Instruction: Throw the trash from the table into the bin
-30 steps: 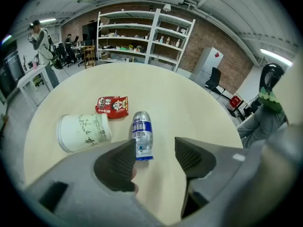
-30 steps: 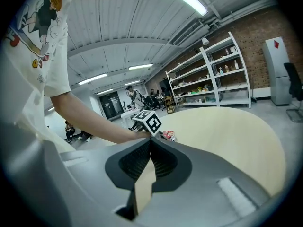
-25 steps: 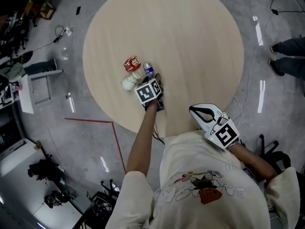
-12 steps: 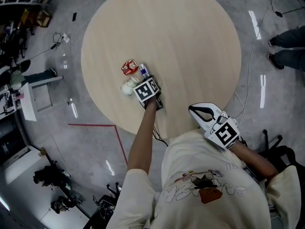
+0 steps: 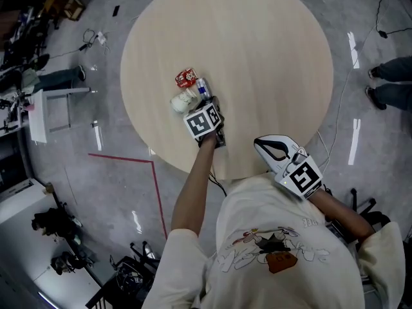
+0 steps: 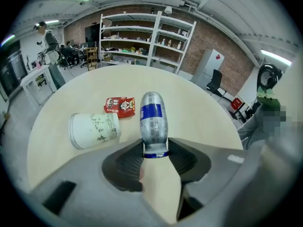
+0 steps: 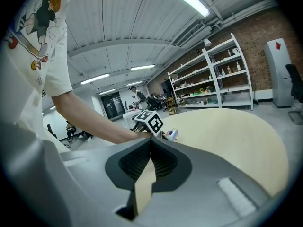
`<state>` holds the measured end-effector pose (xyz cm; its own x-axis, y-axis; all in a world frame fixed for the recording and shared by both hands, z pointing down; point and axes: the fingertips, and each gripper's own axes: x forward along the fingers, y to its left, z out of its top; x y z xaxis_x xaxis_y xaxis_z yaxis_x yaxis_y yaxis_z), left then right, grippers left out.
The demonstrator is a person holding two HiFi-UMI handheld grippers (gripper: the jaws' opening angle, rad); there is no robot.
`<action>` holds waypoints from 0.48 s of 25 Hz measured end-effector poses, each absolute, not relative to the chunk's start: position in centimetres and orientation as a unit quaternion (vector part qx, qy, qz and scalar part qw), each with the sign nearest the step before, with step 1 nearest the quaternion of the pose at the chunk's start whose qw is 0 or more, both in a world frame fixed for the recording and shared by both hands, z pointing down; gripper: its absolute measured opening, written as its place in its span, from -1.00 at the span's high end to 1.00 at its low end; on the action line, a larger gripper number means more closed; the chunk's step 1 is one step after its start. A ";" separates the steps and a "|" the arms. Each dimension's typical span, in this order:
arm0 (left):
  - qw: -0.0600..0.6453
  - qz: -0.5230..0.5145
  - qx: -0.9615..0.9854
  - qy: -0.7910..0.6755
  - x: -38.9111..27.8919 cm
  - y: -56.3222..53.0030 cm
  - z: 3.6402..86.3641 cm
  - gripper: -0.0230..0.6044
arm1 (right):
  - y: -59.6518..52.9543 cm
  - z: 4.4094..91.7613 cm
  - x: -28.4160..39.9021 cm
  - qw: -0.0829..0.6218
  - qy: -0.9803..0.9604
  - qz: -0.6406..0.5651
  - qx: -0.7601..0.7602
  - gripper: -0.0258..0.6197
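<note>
Round table: left gripper just closed on bottle; right gripper pressed together

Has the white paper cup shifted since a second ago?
No. The white paper cup still lies on its side right beside the red snack packet, same gap.

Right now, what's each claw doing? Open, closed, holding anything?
Left claw: jaws have just been closing, now clamped on the end of the silver bottle.
Right claw: closed, nothing between its jaws.
</note>
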<state>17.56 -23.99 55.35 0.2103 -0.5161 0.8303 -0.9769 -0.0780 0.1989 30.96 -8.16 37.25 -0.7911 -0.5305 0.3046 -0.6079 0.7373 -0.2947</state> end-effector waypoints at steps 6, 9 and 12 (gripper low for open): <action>0.397 0.256 0.684 -0.555 16.1 -20.6 52.0 0.38 | -6.4 36.0 28.1 0.105 -0.934 0.180 0.291 0.90; 0.404 0.238 0.685 -0.558 14.7 -18.2 50.3 0.38 | -5.5 35.2 26.4 0.102 -0.936 0.185 0.282 0.90; 0.410 0.220 0.684 -0.562 13.3 -16.2 49.1 0.38 | -5.2 34.8 24.9 0.102 -0.938 0.184 0.274 0.90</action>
